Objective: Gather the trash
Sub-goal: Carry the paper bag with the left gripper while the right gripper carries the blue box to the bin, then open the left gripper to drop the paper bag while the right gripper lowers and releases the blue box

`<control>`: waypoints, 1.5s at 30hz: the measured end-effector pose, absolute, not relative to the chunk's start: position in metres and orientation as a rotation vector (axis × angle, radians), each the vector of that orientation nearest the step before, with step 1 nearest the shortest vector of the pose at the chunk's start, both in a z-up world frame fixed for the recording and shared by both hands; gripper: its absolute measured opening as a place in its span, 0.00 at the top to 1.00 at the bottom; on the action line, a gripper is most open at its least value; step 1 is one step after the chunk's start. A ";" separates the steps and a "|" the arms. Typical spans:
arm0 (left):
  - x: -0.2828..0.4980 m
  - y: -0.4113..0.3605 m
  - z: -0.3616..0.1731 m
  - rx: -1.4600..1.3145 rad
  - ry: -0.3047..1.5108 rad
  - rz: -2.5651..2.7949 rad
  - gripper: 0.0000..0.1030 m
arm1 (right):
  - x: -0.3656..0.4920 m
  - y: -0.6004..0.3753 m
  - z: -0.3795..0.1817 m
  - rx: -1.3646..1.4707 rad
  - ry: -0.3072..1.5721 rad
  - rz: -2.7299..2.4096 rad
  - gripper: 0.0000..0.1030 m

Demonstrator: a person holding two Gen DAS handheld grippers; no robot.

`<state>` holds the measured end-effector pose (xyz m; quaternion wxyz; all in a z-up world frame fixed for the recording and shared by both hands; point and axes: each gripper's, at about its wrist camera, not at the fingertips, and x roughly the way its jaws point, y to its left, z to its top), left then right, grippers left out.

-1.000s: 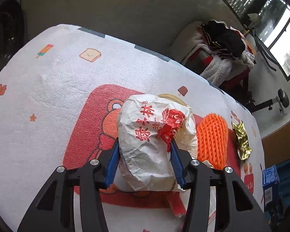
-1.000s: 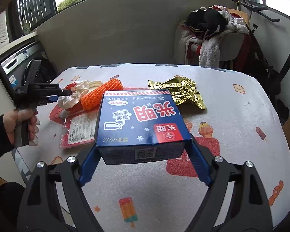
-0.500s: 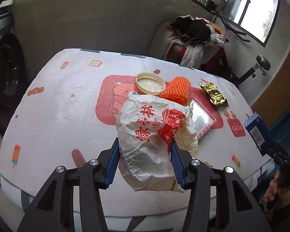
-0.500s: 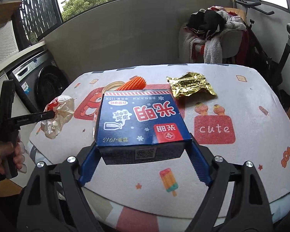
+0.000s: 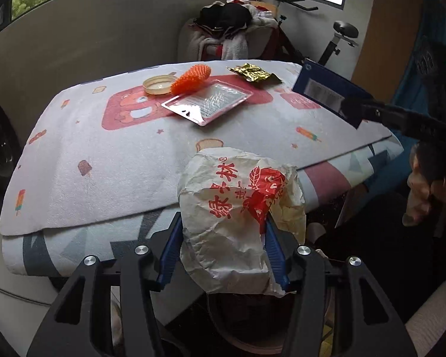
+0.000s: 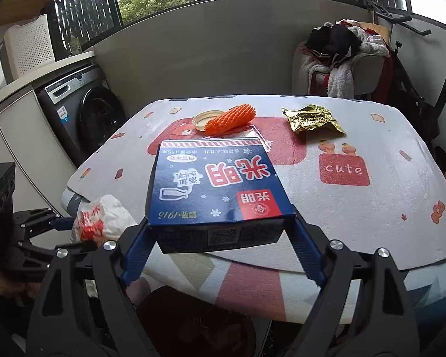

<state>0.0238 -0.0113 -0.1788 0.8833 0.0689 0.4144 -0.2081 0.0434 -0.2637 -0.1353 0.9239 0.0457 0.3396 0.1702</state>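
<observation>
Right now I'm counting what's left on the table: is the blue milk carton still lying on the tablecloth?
No: the blue milk carton is gripped between the right tool's fingers, lifted above the table's near edge.

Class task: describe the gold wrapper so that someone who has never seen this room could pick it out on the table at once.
Start at the table with the white cartoon-print cloth. Toward its far edge lie a round lid, an orange foam net and, apart to their right, the gold wrapper. It is the only shiny, crumpled metallic foil there.
</observation>
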 end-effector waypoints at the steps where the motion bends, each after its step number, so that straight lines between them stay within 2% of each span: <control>1: 0.018 -0.016 -0.183 0.157 0.867 -0.442 0.50 | 0.039 -0.263 -0.135 0.086 0.694 0.351 0.20; 13: -0.011 -0.041 -0.214 0.193 0.932 -0.503 0.47 | 0.008 -0.263 -0.143 0.066 0.695 0.359 0.20; 15: -0.011 -0.040 -0.215 0.192 0.933 -0.500 0.42 | 0.006 -0.264 -0.146 0.067 0.699 0.358 0.20; 19: -0.010 -0.035 -0.212 0.155 0.920 -0.507 0.18 | 0.005 -0.263 -0.152 0.070 0.714 0.356 0.20; 20: -0.011 -0.032 -0.209 0.142 0.909 -0.502 0.14 | 0.005 -0.263 -0.153 0.068 0.717 0.356 0.20; 31: -0.021 0.009 -0.180 0.067 0.768 -0.354 0.06 | -0.013 -0.240 -0.177 -0.026 0.765 0.410 0.20; 45: -0.035 0.040 -0.179 0.010 0.686 -0.213 0.06 | -0.034 -0.202 -0.200 -0.203 0.797 0.473 0.21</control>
